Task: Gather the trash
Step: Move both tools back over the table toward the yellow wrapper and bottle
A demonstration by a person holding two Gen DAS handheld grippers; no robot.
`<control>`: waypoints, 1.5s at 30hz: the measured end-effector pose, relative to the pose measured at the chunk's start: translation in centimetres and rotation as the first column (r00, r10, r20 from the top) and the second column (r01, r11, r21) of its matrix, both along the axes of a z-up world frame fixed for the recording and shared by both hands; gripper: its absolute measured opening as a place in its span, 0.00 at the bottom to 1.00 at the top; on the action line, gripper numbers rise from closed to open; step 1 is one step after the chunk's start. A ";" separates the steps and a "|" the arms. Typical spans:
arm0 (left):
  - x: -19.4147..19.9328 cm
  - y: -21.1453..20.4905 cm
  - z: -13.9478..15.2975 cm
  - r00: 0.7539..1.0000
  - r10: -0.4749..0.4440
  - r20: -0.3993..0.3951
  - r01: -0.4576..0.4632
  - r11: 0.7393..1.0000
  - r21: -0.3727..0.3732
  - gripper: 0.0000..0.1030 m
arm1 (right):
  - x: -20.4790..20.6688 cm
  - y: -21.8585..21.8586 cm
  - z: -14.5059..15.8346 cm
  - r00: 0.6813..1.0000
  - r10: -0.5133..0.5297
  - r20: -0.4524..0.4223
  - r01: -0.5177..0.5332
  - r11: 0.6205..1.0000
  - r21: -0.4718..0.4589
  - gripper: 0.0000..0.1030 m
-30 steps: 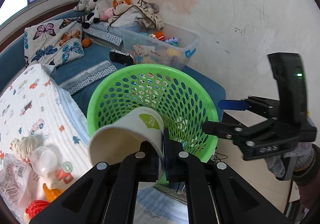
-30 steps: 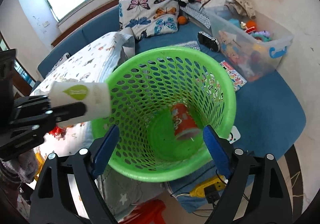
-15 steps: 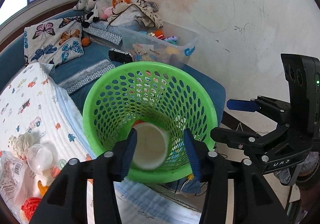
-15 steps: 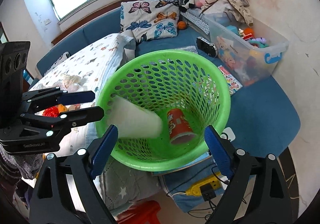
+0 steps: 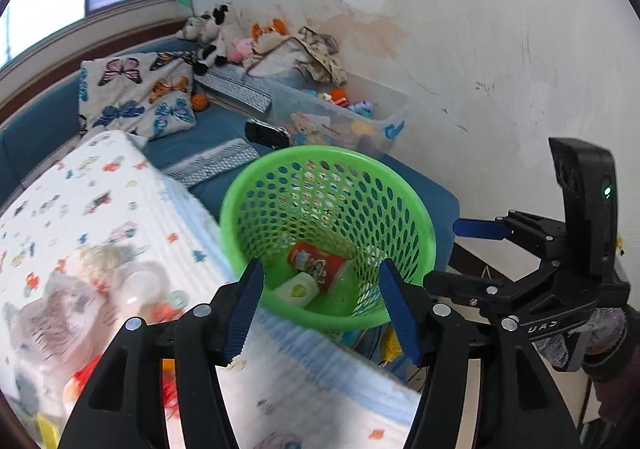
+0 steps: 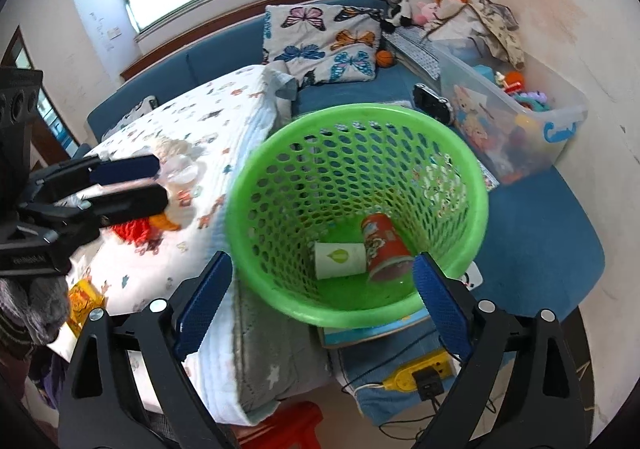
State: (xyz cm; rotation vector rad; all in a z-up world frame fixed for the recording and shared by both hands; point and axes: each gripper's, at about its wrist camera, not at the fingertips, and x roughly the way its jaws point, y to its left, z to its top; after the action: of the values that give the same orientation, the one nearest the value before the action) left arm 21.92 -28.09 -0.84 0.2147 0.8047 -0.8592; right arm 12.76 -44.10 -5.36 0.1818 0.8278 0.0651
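I'm looking down over the bed, its patterned quilt reaching to the near edge where the green basket stands against it. In the bottom of the basket lie two cups touching each other: a red cup and a white cup with a green leaf print, both on their sides. My right gripper hovers over the basket's near rim, fingers spread wide and empty. My left gripper is spread too and holds nothing. More litter seems to sit on the quilt: a wrapper and a red thing. For the next pick I'd swing left, come in low, and close only once one piece sits squarely between the pads.
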 end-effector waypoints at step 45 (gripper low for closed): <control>-5.7 31.9 -0.7 0.862 0.507 -0.008 -0.503 0.853 -0.141 0.59 | 0.0 31.3 -4.8 0.646 0.755 -0.110 -0.763 0.645 -0.045 0.96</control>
State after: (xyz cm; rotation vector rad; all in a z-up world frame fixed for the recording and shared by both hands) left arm 16.25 3.78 -1.50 -0.1103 0.7226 -0.4059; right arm 12.79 -12.83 -10.20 -0.2720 0.9420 0.8345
